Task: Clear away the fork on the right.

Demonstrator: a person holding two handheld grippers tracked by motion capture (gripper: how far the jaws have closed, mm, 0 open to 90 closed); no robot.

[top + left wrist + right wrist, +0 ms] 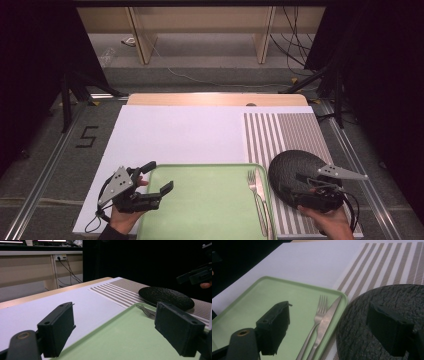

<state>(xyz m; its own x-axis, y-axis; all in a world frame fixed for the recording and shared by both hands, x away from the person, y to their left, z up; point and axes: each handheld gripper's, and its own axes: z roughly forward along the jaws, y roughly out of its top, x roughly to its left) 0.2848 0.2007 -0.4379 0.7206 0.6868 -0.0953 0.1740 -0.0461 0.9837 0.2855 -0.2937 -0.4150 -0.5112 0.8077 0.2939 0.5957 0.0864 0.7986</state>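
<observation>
A green tray [200, 205] [117, 340] [262, 297] lies at the table's front edge. A fork [251, 181] [319, 312] [146, 311] and a knife [261, 200] [329, 315] rest side by side along its right rim. Right of it, a dark textured plate [292, 167] [166, 297] [387, 297] sits on a striped placemat [285, 130]. My left gripper [157, 176] [115, 322] is open over the tray's left edge. My right gripper [302, 187] [332, 320] is open too, one jaw above the tray and the other above the plate, touching nothing.
A white board [175, 135] covers the table beyond the tray, and its wooden far edge [215, 99] shows behind. Past the table are a wooden shelf frame [200, 30] and floor cables. Black stands [67, 90] flank both sides.
</observation>
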